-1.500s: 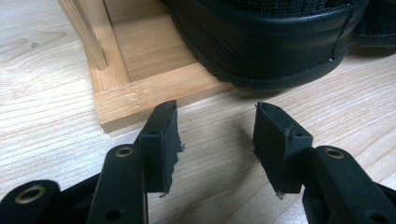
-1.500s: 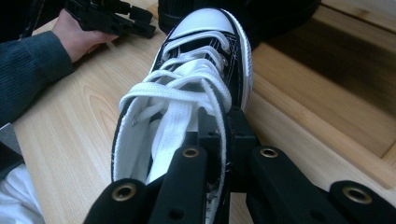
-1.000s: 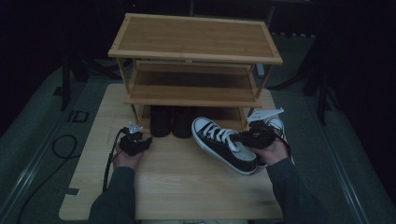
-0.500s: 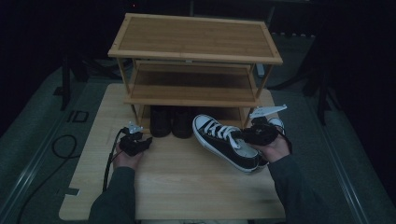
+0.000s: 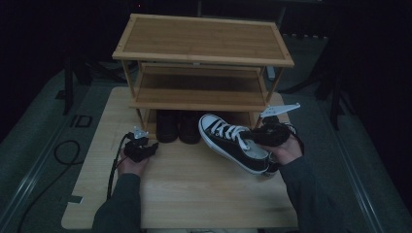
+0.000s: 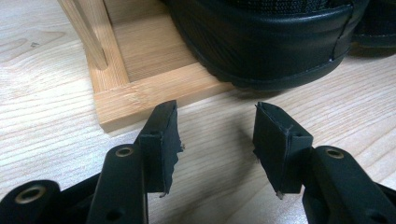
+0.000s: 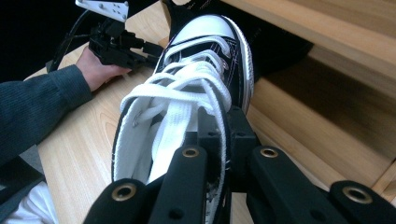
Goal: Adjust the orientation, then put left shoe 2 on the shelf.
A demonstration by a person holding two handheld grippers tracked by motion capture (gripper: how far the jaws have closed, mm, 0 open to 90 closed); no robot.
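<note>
Gripping the black-and-white sneaker (image 5: 236, 142) by the side wall of its collar, the right tool (image 5: 260, 137) has its jaws pinched narrow on the canvas; the shoe is held tilted above the bench (image 5: 194, 189), toe toward the wooden shoe rack (image 5: 204, 58), just in front of the rack's lowest level; a pair of black shoes (image 5: 178, 127) stands on that lowest level, left of the sneaker; the left tool (image 5: 149, 147) rests low on the bench near the rack's front left post, jaws standing wide with nothing between them, pointing at the nearer black shoe.
</note>
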